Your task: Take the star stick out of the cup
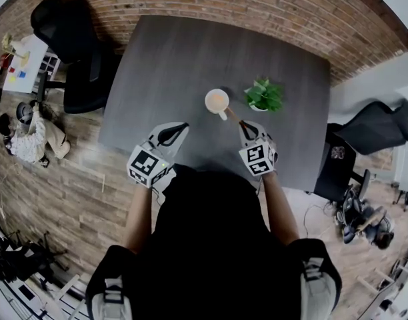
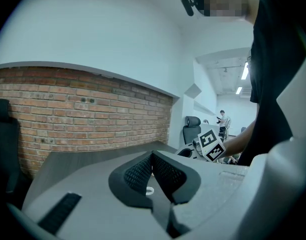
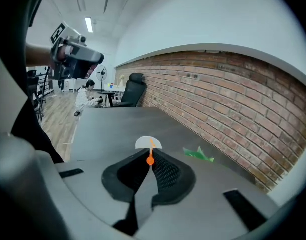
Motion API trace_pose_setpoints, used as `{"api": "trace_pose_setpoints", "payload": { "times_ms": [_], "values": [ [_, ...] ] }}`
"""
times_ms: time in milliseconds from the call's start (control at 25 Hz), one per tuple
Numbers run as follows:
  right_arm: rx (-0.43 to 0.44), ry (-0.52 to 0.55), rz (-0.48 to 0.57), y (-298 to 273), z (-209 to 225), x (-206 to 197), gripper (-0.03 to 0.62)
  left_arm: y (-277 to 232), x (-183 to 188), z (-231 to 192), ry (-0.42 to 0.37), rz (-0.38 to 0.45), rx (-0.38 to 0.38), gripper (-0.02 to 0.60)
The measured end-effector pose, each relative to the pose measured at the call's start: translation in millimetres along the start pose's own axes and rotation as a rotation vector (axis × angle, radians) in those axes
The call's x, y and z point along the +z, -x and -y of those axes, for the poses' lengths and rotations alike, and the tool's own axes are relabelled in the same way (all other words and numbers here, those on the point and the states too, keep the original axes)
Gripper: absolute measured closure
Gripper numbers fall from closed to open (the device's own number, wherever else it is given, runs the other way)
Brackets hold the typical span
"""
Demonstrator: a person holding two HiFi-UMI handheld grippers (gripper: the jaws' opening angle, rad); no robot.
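A white cup [image 1: 217,103] stands mid-table with something orange showing inside it. A thin stick [image 1: 232,115] slants out of the cup toward my right gripper [image 1: 246,127]. In the right gripper view the orange stick [image 3: 151,149] runs from the cup [image 3: 148,143] back between the jaws, and its round orange end sits at the tips. My right gripper [image 3: 150,157] is shut on it. The star end is hidden. My left gripper [image 1: 181,127] hovers left of the cup near the table's front, and its jaws [image 2: 152,157] are shut with nothing between them.
A small green potted plant [image 1: 264,95] stands just right of the cup, also in the right gripper view [image 3: 198,154]. The dark grey table [image 1: 171,59] abuts a brick wall. Black office chairs stand at the left [image 1: 77,52] and right [image 1: 377,129].
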State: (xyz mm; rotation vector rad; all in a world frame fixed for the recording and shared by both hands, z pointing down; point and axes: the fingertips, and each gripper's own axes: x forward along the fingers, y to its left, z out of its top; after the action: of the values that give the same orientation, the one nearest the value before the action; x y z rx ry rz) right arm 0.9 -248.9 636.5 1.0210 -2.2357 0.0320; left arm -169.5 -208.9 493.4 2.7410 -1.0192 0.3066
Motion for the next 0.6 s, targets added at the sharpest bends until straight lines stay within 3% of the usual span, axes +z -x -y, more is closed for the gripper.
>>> {"api": "trace_pose_setpoints", "payload": {
  "times_ms": [600],
  "values": [
    [0.048,0.047,0.091,25.1,22.0,16.9,0.579,-31.7,-2.2,40.6,0.001,0.009,0.018,0.58]
  ]
}}
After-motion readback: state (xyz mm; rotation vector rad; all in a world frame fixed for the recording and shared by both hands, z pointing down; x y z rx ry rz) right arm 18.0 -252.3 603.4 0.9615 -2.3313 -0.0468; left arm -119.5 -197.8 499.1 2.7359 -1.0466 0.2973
